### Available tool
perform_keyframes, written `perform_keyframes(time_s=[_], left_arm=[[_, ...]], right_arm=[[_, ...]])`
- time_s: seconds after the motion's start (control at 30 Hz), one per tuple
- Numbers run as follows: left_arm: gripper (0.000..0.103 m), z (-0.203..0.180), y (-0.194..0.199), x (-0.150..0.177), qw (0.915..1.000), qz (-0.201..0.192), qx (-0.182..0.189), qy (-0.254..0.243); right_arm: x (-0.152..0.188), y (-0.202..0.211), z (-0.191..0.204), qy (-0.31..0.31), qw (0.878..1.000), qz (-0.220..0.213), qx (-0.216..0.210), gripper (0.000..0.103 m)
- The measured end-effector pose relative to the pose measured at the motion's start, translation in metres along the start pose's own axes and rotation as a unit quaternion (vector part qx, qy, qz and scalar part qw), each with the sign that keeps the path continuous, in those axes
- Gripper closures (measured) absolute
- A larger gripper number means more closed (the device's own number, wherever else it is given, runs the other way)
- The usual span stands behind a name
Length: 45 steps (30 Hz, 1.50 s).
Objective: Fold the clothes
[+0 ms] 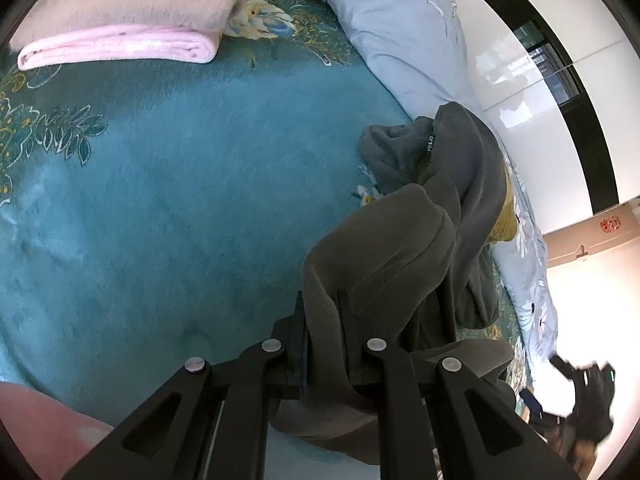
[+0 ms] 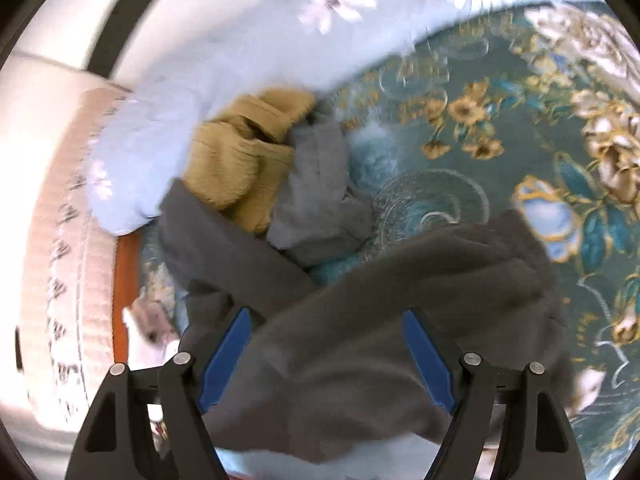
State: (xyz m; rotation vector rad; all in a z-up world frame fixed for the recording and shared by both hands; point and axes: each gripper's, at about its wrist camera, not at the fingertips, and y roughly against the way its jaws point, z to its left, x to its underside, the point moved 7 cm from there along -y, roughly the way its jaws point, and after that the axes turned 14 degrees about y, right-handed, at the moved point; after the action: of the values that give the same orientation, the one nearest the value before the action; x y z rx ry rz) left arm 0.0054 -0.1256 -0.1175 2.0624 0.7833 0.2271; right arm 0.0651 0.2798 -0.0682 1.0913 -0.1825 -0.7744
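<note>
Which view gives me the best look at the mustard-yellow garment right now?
Right wrist view: the mustard-yellow garment shows most of its crumpled bulk, lying against the light blue quilt beside grey clothes, though blurred. The left wrist view shows only a yellow sliver behind the dark grey garment.

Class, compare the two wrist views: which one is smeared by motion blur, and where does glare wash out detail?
Right wrist view: motion blur smears the mustard knitted garment and pale blue floral quilt. Left wrist view: mostly sharp on the dark grey fleece garment; glare bleaches the glossy white wall.
</note>
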Motion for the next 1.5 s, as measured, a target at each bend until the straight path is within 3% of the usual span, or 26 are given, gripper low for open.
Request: perform_keyframes(time_s=[0.07,0.13,0.27,0.37,0.47,0.57,0.73,0.83,0.93,1.0,1.07,1.17,1.23,1.27,1.3,1.37,1.5], left_arm=[[0.091,0.000,0.001,0.000,1.0000,-0.002,0.004,-0.003],[0.091,0.002,0.004,0.001,0.9999,-0.003,0.010,0.001],[0.090,0.002,0.007,0.003,0.9997,0.001,0.025,0.002],[0.090,0.000,0.008,0.004,0.9994,0.005,0.032,-0.006],[0.090,-0.001,0.009,0.004,0.9991,0.010,0.041,-0.005],[0.090,0.000,0.011,0.003,0.9986,0.014,0.051,0.002],[0.091,0.001,0.016,0.001,0.9961,0.026,0.081,0.025],[0.092,-0.009,0.017,0.001,0.9958,0.029,0.086,0.013],[0.094,-0.033,0.018,-0.005,0.9960,0.031,0.084,-0.006],[0.097,-0.064,0.032,-0.017,0.9933,0.015,0.113,-0.015],[0.097,-0.110,0.064,-0.029,0.9853,-0.020,0.162,-0.051],[0.097,-0.162,0.111,-0.033,0.9668,-0.071,0.215,-0.117],[0.097,-0.174,0.132,-0.030,0.9572,-0.093,0.234,-0.143],[0.097,-0.170,0.134,-0.027,0.9570,-0.094,0.235,-0.142],[0.097,-0.163,0.134,-0.024,0.9584,-0.092,0.233,-0.137],[0.097,-0.131,0.108,-0.012,0.9716,-0.065,0.199,-0.111],[0.097,-0.059,0.045,0.014,0.9928,0.006,0.108,-0.052]], right_arm=[[-0.007,-0.023,-0.003,-0.026,0.998,0.033,0.037,0.022],[-0.010,-0.042,-0.013,-0.042,0.992,0.063,0.104,0.023],[-0.007,-0.056,-0.032,-0.047,0.976,0.101,0.189,0.046],[0.007,-0.056,-0.046,-0.065,0.969,0.122,0.207,0.064],[0.016,-0.046,-0.048,-0.067,0.971,0.118,0.196,0.085],[0.021,-0.033,-0.045,-0.057,0.976,0.104,0.182,0.092],[0.013,0.001,-0.034,-0.060,0.989,0.052,0.126,0.095],[-0.004,0.021,-0.025,-0.069,0.993,0.014,0.091,0.095],[-0.031,0.042,-0.004,-0.063,0.996,-0.026,0.062,0.096],[-0.056,0.070,0.017,-0.043,0.996,-0.065,0.041,0.096],[-0.080,0.113,0.046,0.002,0.993,-0.120,0.021,0.096],[-0.092,0.183,0.077,0.070,0.976,-0.206,-0.005,0.096],[-0.085,0.221,0.087,0.104,0.961,-0.254,-0.019,0.096],[-0.074,0.230,0.082,0.111,0.957,-0.268,-0.021,0.096],[-0.058,0.233,0.071,0.111,0.955,-0.276,-0.017,0.096],[-0.025,0.217,0.035,0.091,0.960,-0.265,0.009,0.096],[0.061,0.123,-0.072,-0.003,0.988,-0.133,0.079,0.096]])
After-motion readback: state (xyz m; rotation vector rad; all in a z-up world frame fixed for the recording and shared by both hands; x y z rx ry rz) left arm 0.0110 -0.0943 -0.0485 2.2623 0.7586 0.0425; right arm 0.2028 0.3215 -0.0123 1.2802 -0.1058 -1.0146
